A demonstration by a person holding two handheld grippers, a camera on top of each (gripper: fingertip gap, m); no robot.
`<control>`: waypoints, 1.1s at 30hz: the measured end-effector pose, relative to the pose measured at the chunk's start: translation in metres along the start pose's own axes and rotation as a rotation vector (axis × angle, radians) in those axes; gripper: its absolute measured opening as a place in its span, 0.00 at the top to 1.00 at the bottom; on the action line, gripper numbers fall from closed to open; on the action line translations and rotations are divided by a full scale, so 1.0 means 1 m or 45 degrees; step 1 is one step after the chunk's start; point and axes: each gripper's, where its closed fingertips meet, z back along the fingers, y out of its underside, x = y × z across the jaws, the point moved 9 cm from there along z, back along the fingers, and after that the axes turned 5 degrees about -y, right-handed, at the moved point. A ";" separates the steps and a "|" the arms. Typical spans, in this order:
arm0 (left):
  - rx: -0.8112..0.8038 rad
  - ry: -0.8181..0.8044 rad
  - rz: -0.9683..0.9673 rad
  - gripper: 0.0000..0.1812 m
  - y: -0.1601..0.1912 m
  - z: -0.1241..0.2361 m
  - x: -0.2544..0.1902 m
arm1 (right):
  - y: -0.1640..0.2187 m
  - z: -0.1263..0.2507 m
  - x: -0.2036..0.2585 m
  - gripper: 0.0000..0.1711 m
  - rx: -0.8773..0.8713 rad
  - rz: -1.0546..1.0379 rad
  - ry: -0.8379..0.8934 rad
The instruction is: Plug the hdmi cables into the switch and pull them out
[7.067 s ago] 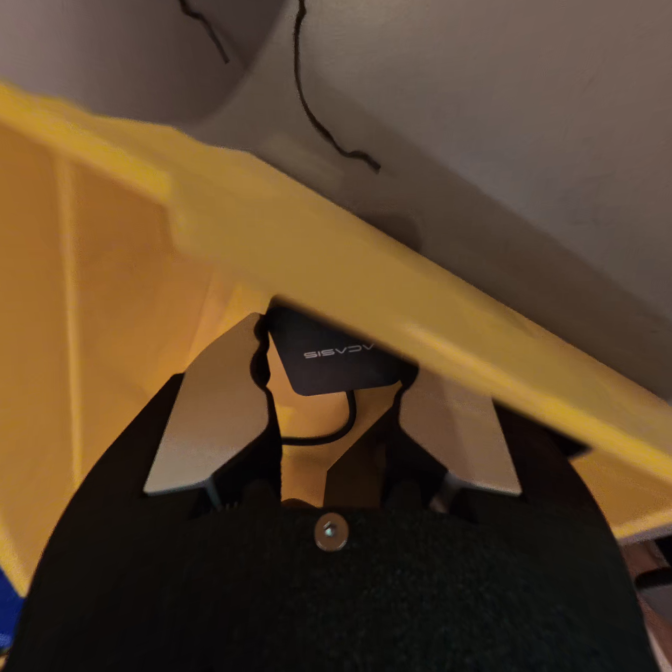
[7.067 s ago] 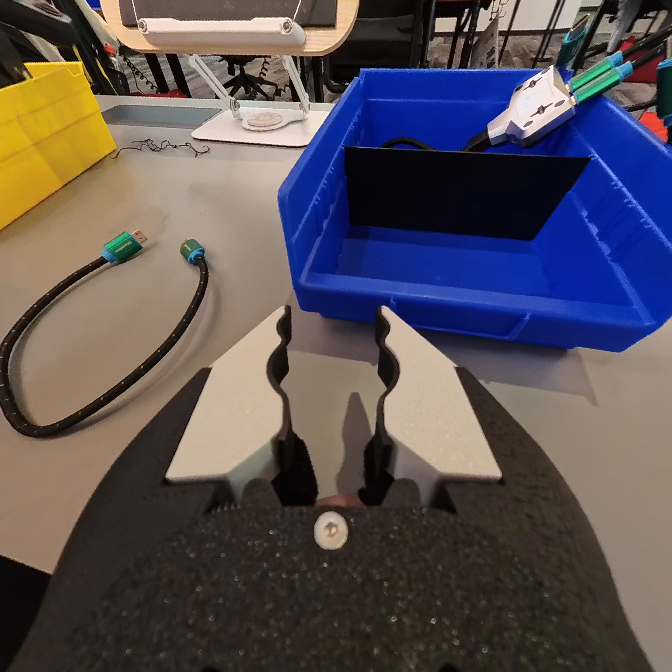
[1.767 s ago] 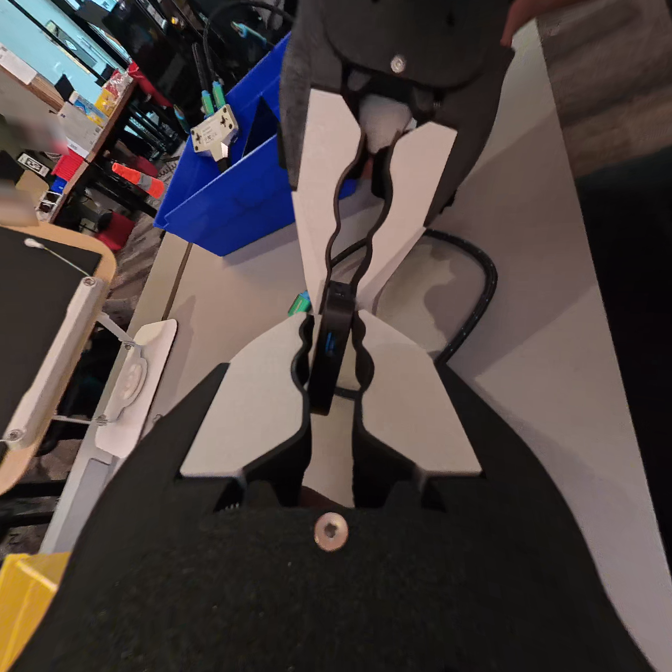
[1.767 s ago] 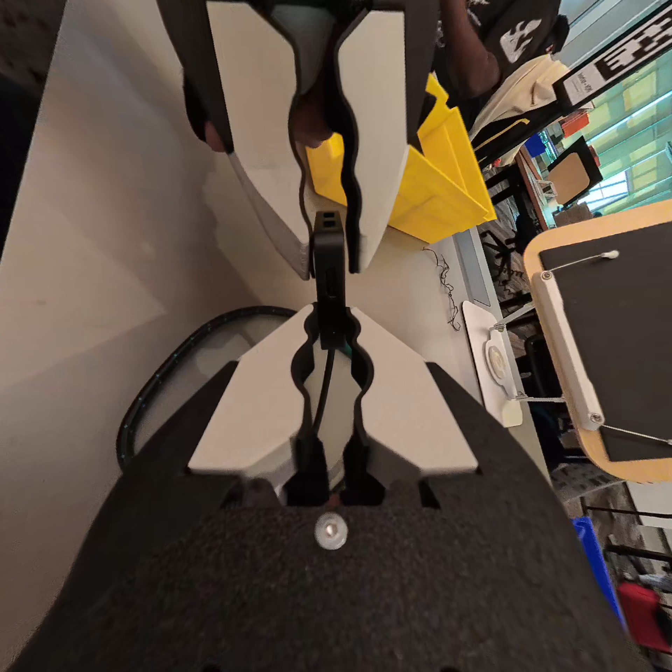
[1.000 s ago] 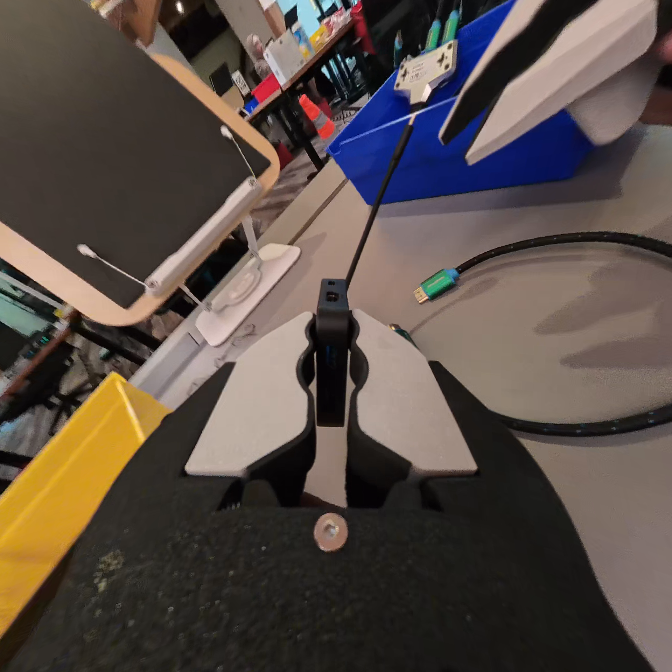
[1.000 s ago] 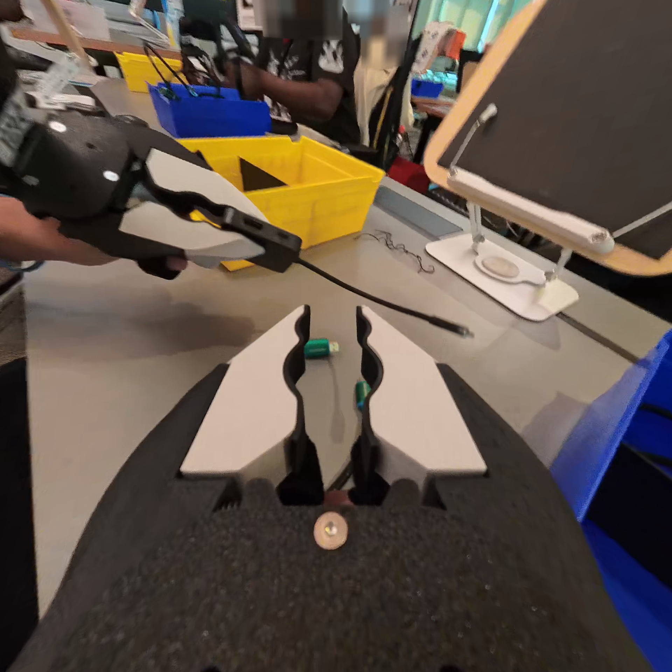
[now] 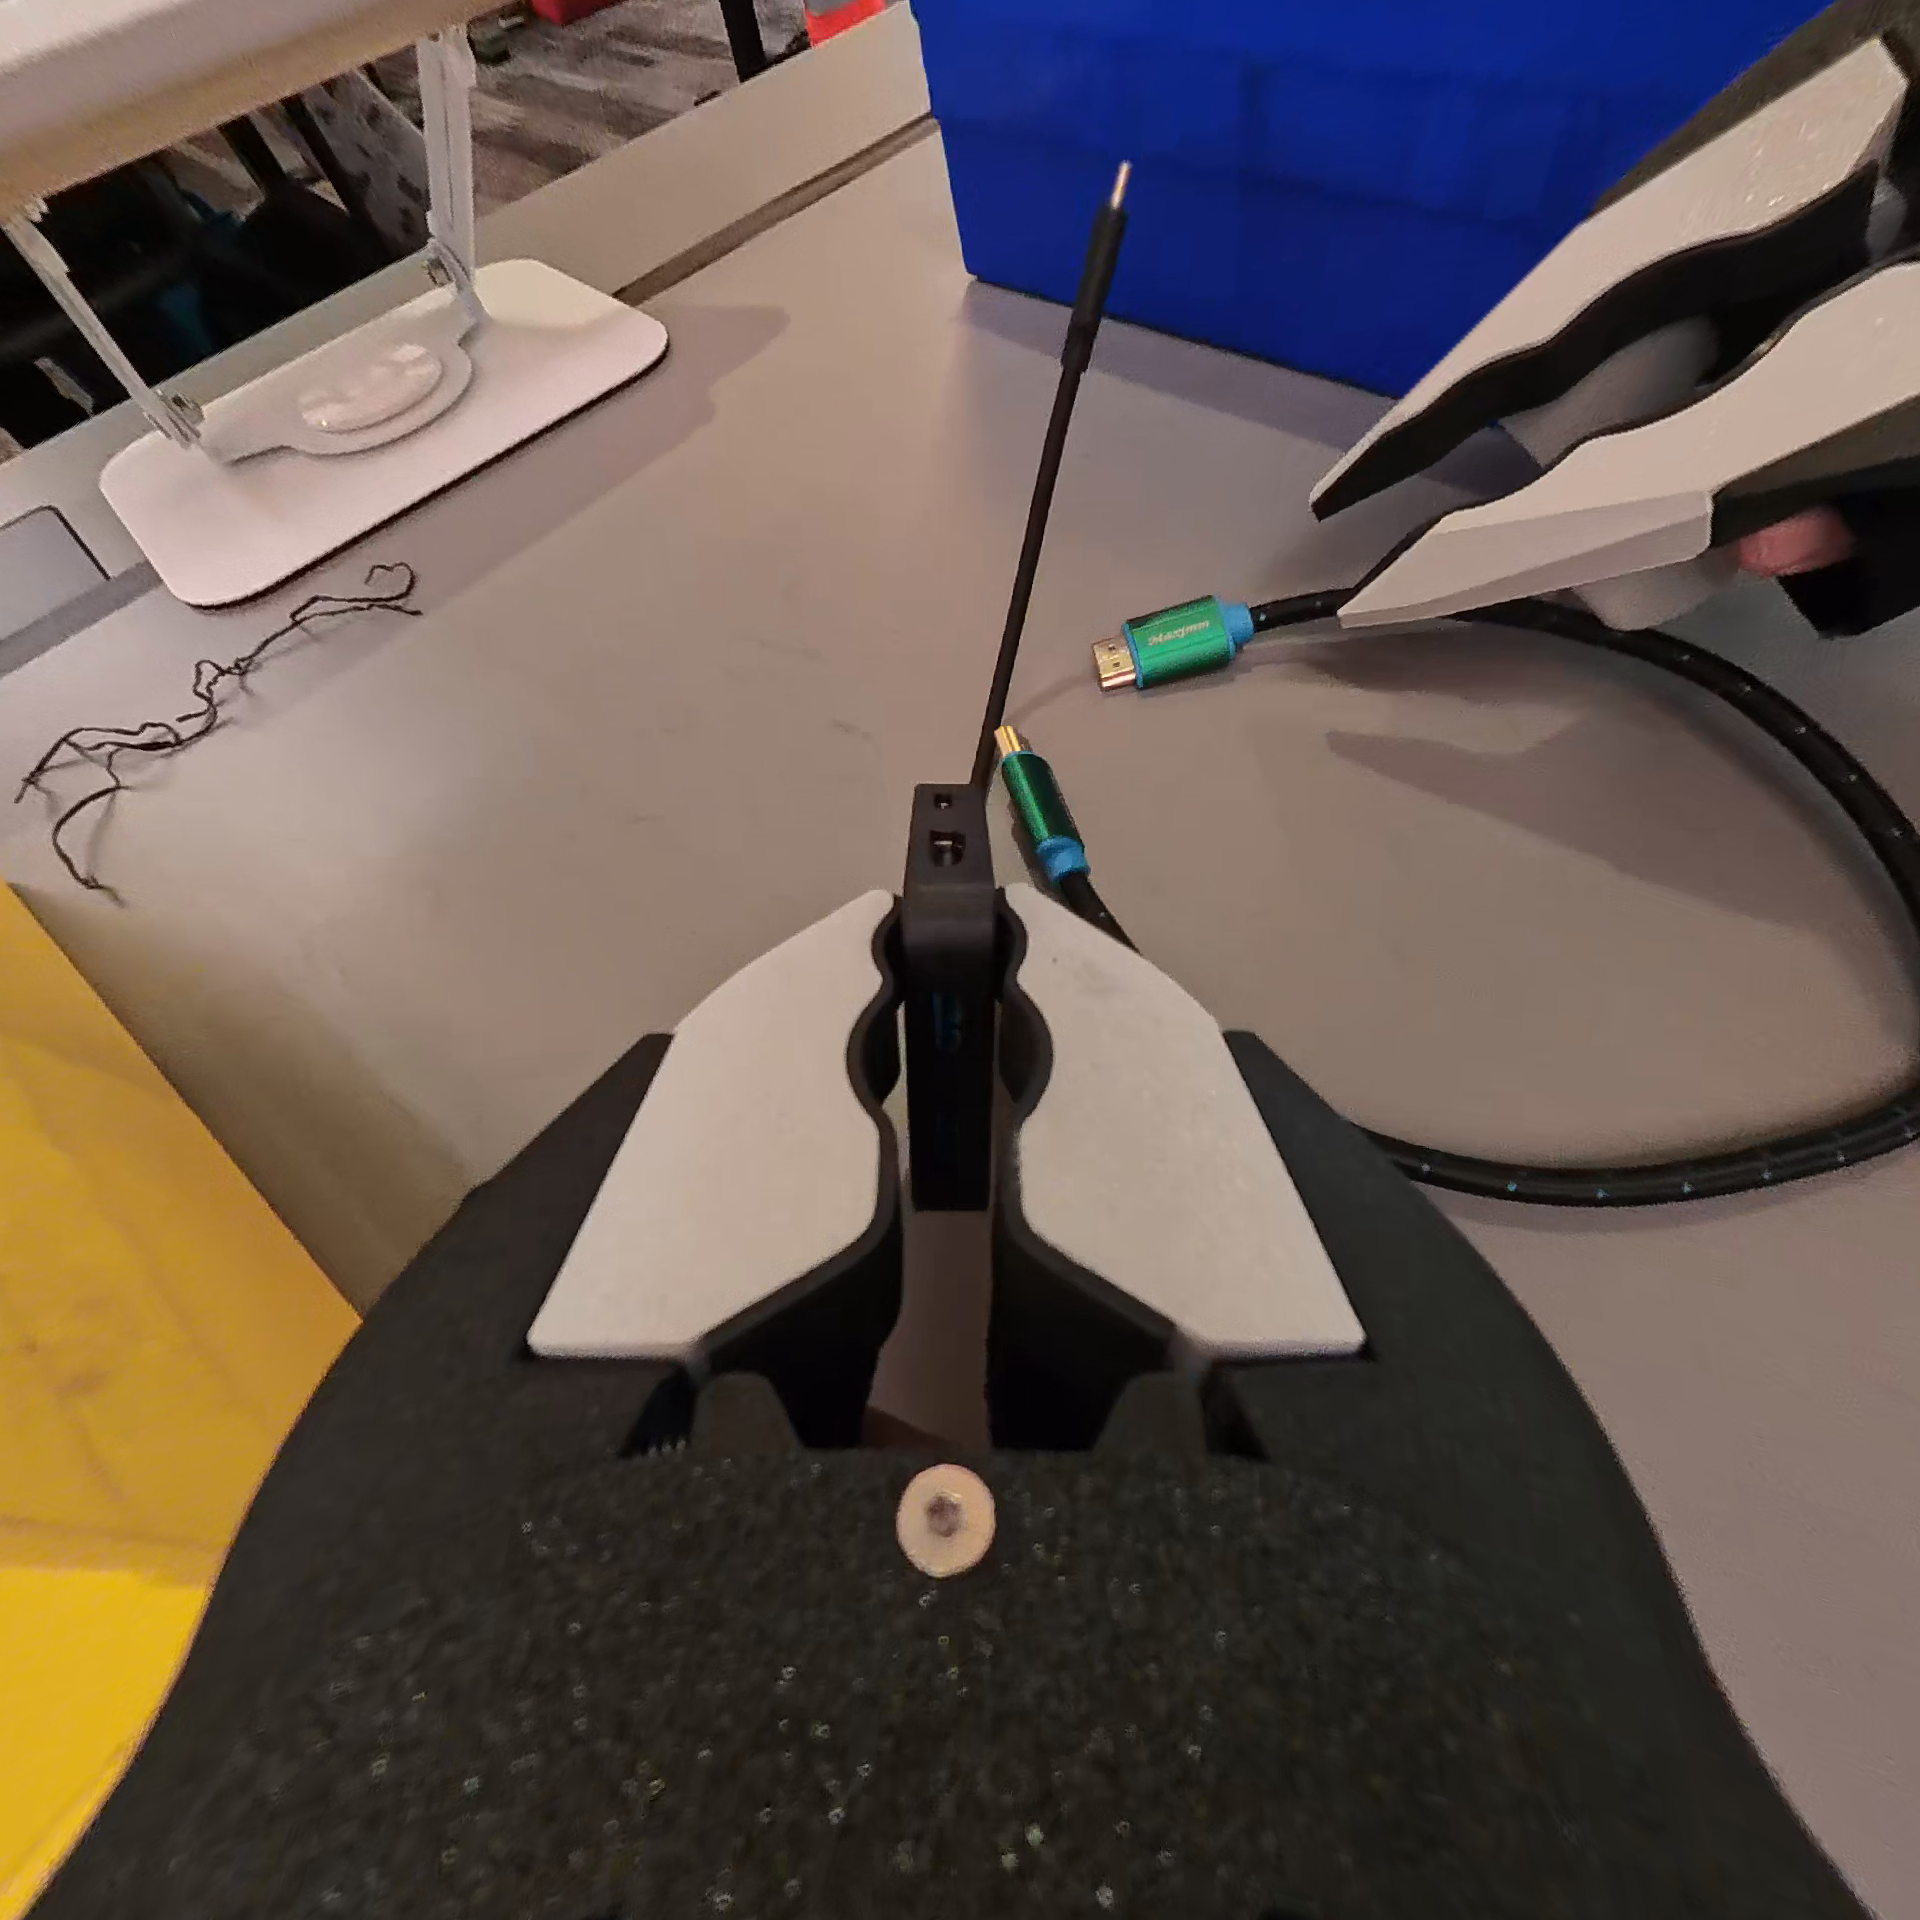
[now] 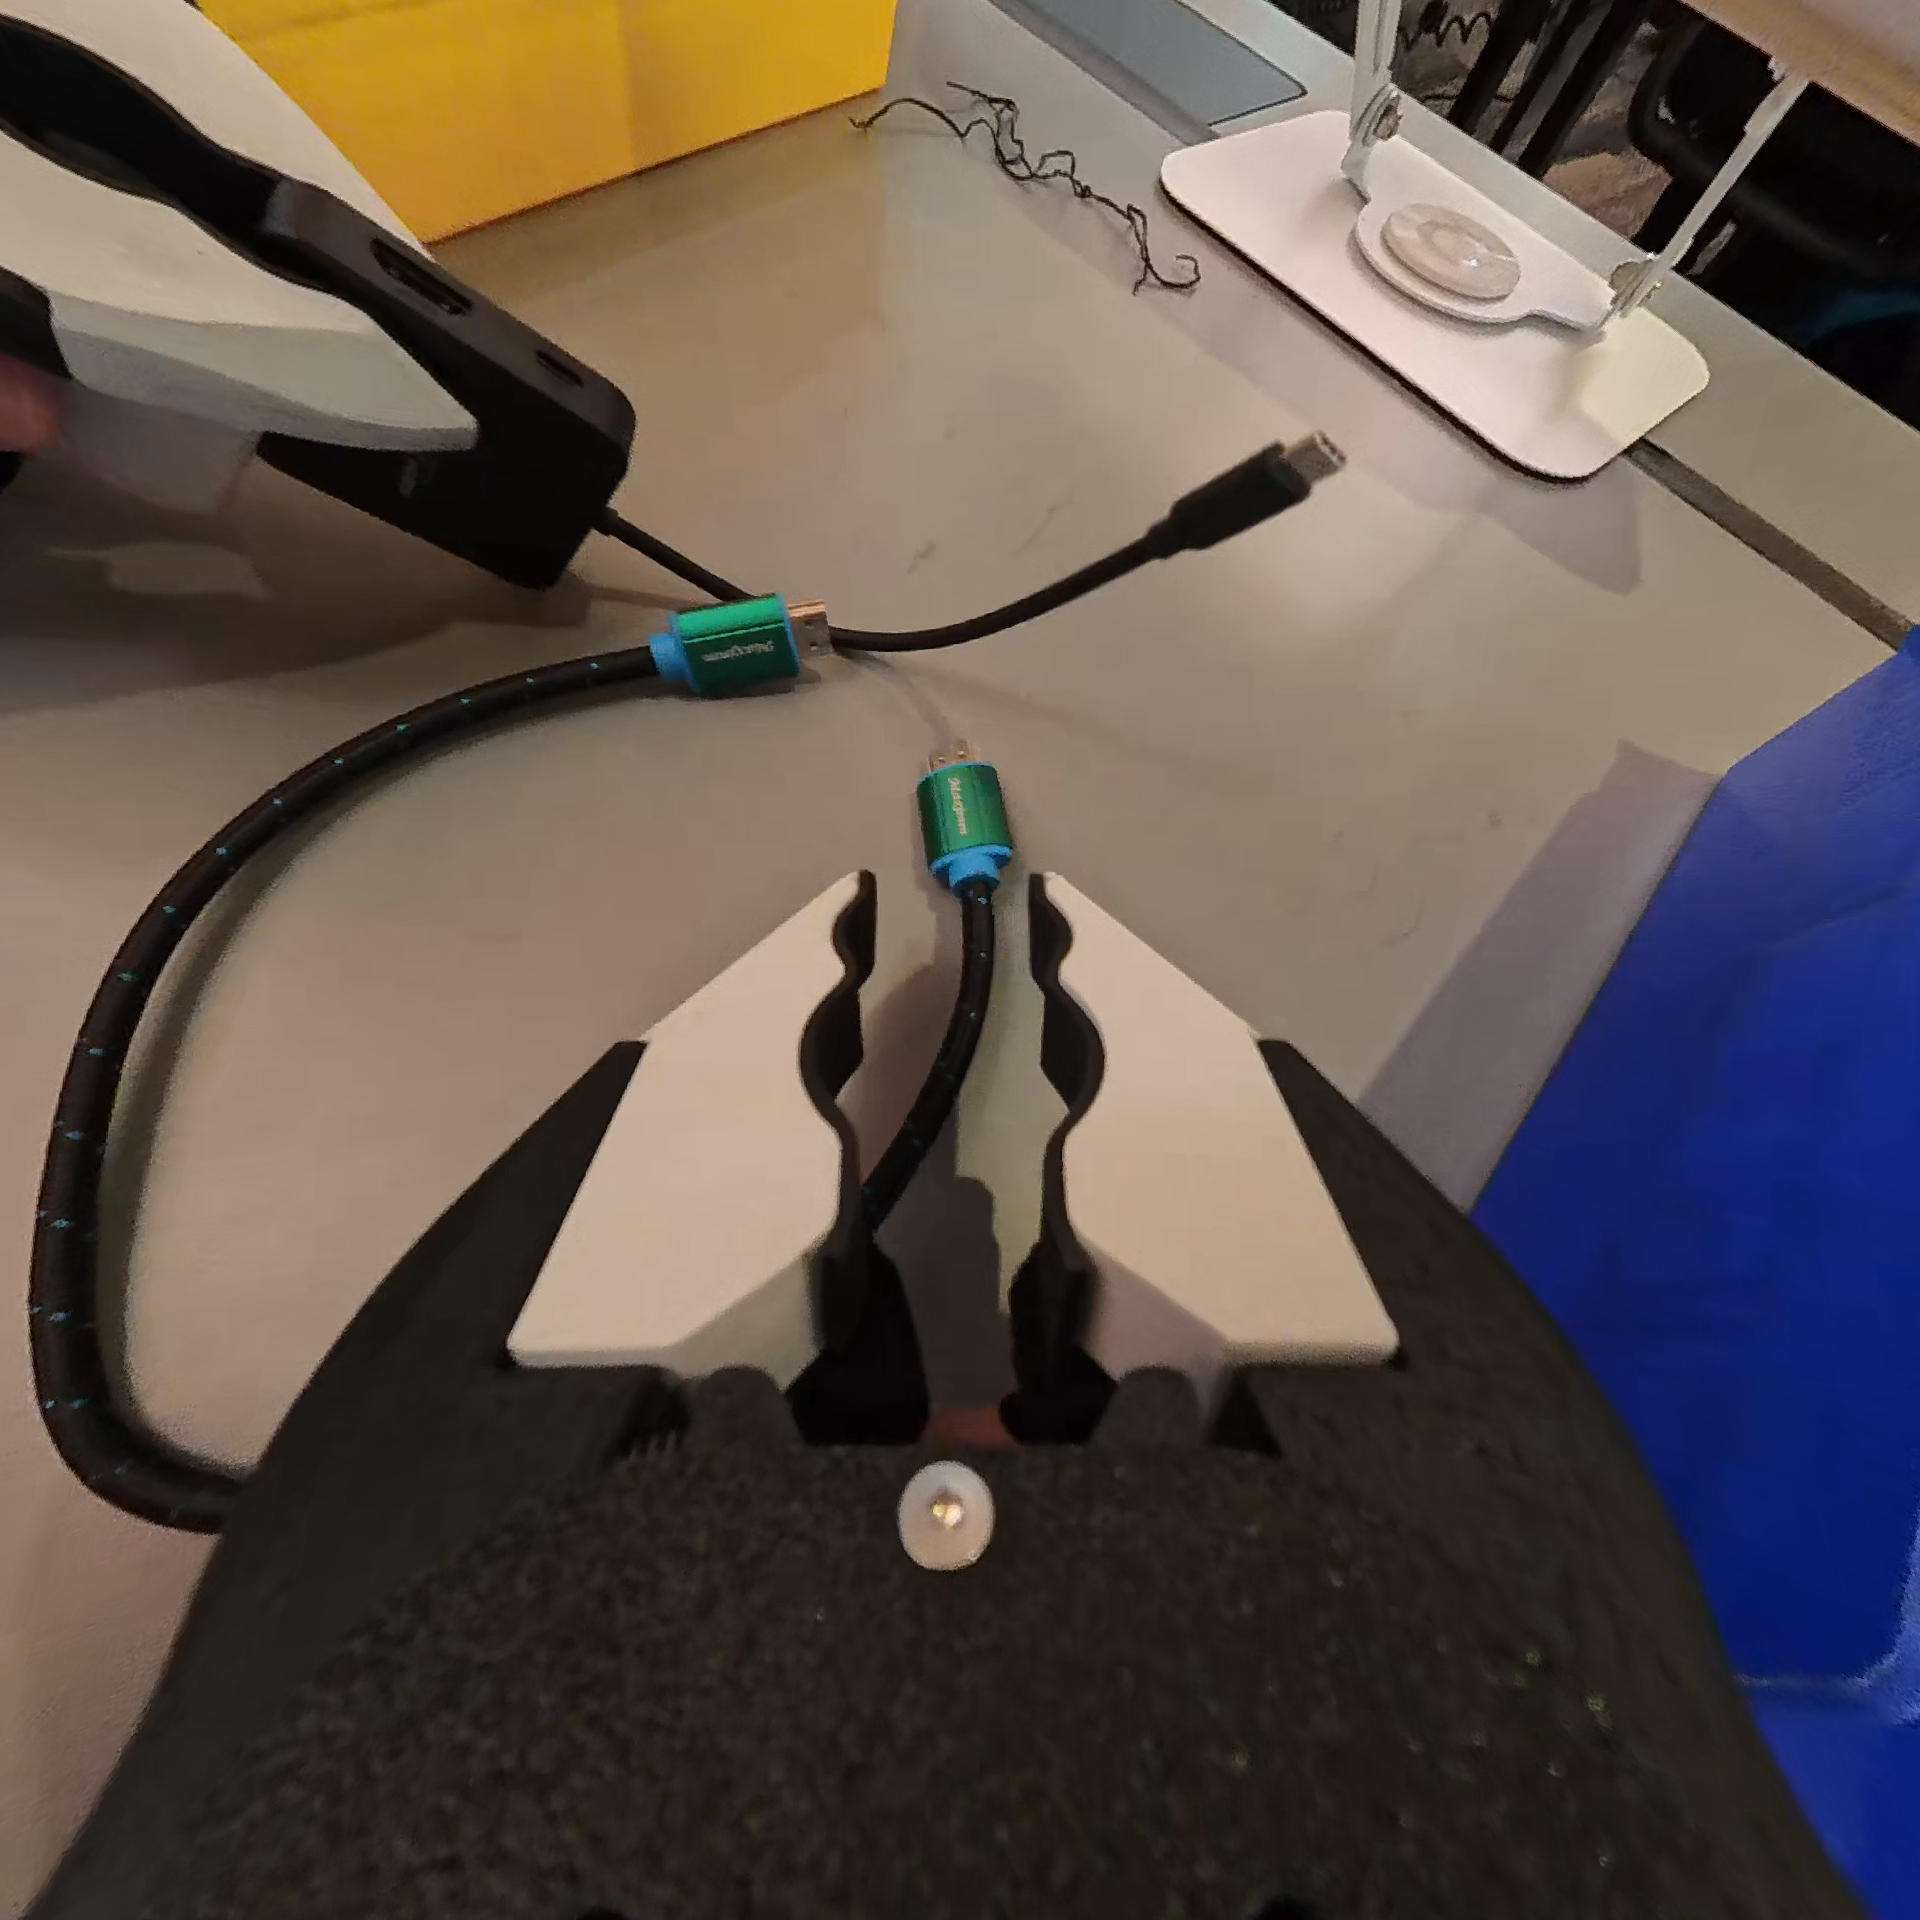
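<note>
Grey table (image 7: 623,790) underneath, blue bin (image 7: 1299,156) at the far edge, yellow bin (image 8: 582,83) off to one side, white stand base (image 7: 395,416), loose black thread (image 7: 208,696) beside it.

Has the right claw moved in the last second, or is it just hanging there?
Yes. Judged against the green HDMI plug lying on the table, the right claw has come down and forward: its open fingers now straddle the cable just behind that plug.

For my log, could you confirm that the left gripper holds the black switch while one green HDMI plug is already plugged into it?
Not quite: the left gripper does hold the switch, but neither green plug is inserted; both lie on the table, as the right wrist view shows.
</note>
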 end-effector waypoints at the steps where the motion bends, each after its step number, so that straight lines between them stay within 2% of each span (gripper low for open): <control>1: 0.008 0.001 -0.004 0.93 0.000 0.000 0.000 | 0.001 0.000 -0.001 0.84 0.006 -0.012 0.005; 9: 0.009 0.004 -0.042 0.93 0.000 0.000 -0.001 | 0.010 -0.006 -0.008 0.83 0.087 -0.216 -0.080; 14: 0.001 -0.008 -0.088 0.92 0.001 0.000 -0.001 | 0.004 -0.003 -0.005 0.83 0.029 -0.208 -0.110; 17: 0.007 -0.057 -0.239 0.93 0.002 -0.001 -0.003 | 0.000 -0.002 -0.003 0.83 0.003 -0.166 -0.096; 22: 0.019 -0.224 -0.711 0.93 0.010 -0.006 -0.014 | -0.008 -0.002 0.006 0.83 -0.054 -0.143 -0.144; 25: 0.006 -0.273 -0.875 0.92 0.011 -0.007 -0.026 | -0.018 -0.005 0.020 0.83 -0.116 -0.190 -0.263; 27: 0.005 -0.305 -0.971 0.92 0.012 -0.010 -0.033 | -0.025 -0.009 0.033 0.79 -0.159 -0.237 -0.392; 30: 0.007 -0.326 -1.049 0.92 0.012 -0.014 -0.041 | -0.028 -0.017 0.045 0.72 -0.142 -0.248 -0.452; 33: -0.016 -0.261 -0.965 0.91 0.009 -0.015 -0.047 | -0.029 -0.024 0.049 0.68 -0.112 -0.216 -0.433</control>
